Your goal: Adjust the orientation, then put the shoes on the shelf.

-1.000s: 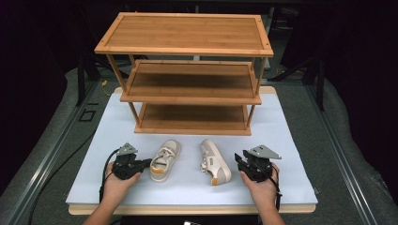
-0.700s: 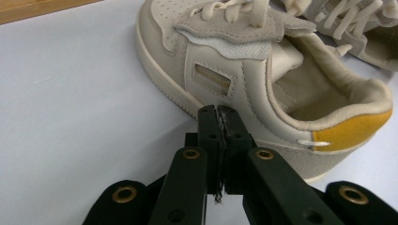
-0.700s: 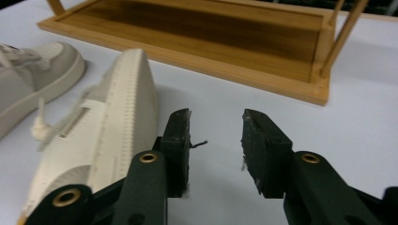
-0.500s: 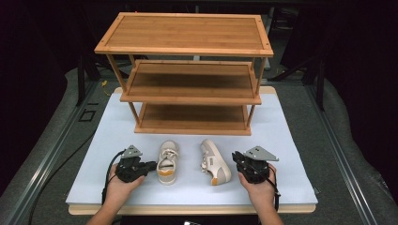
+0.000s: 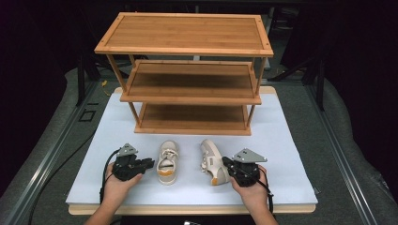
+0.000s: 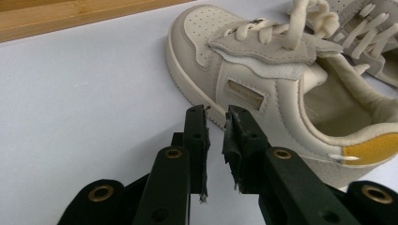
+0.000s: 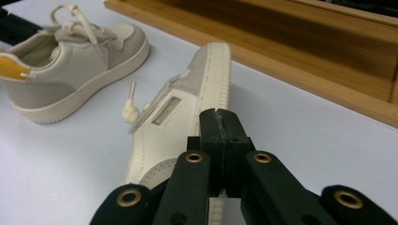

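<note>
On a white mat before a three-tier bamboo rack, the left gripper, jaws just easing apart and empty, is nosing the upright cream sneaker; the right gripper is sitting clamped shut, empty, over the tipped cream sneaker

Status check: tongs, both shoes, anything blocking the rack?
Left tongs slightly open, beside upright shoe, nothing gripped. Right tongs shut, empty, over tipped shoe. Rack shelves bare, path clear.

The right claw hides the tipped shoe's heel.
</note>
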